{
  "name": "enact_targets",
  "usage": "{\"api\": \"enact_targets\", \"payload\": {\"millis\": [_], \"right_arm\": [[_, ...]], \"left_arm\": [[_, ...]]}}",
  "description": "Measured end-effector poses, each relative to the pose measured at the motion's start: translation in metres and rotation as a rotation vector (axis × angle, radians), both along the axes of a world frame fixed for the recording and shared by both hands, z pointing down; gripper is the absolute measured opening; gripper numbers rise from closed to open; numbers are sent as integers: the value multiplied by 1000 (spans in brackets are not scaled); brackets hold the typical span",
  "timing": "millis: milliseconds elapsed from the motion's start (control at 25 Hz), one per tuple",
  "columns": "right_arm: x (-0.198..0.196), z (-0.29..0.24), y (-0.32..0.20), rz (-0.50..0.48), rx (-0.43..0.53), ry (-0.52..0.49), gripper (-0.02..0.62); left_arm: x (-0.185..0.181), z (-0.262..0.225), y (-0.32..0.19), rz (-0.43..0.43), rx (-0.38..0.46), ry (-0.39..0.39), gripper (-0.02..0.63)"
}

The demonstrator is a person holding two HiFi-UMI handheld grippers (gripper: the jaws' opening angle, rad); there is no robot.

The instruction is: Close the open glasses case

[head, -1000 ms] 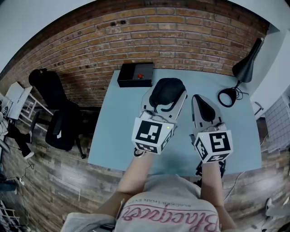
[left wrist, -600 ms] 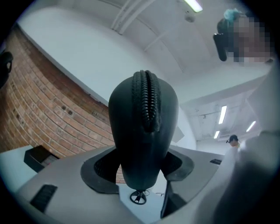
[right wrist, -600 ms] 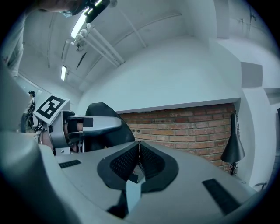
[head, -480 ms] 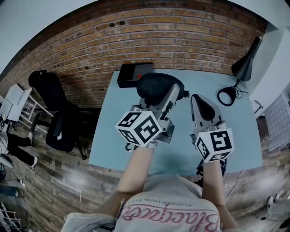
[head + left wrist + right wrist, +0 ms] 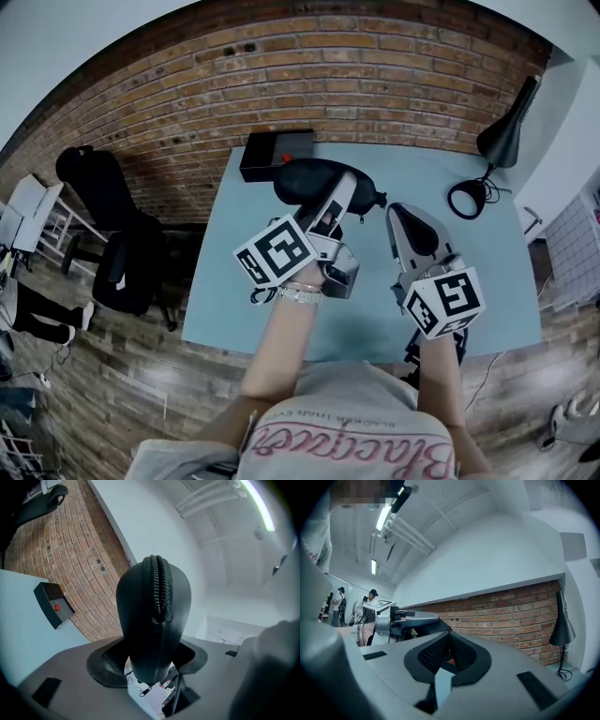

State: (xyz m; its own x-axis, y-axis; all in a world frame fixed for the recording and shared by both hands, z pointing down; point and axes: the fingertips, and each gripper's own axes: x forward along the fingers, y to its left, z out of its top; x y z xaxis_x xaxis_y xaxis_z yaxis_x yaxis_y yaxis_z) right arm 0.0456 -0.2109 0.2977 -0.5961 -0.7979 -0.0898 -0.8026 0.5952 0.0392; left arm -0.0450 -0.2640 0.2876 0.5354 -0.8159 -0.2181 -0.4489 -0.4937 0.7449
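The black glasses case point(image 5: 314, 180) is held off the blue table point(image 5: 234, 300), with my left gripper point(image 5: 340, 192) shut on it and rolled over to the left. In the left gripper view the case point(image 5: 152, 611) stands up between the jaws of the left gripper point(image 5: 150, 665). Its zipper seam faces the camera and the two halves lie together there. My right gripper point(image 5: 405, 214) hovers to the right of the case, apart from it. Its jaws meet in the right gripper view point(image 5: 450, 644) with nothing between them.
A black box with a red button point(image 5: 272, 152) sits at the table's far left corner. A black desk lamp point(image 5: 506, 136) and its coiled cable point(image 5: 466, 199) stand far right. A brick wall runs behind, and an office chair point(image 5: 122, 258) is left of the table.
My left gripper has rolled to the left and swung the case up and leftward; its marker cube has turned. The right gripper has barely moved.
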Motion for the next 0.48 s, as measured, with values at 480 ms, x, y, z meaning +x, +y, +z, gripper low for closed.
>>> {"api": "enact_targets", "payload": {"millis": [480], "right_arm": [[-30, 36, 6, -117, -91, 91, 95]], "left_arm": [[1, -5, 3, 30, -3, 55, 262]]}}
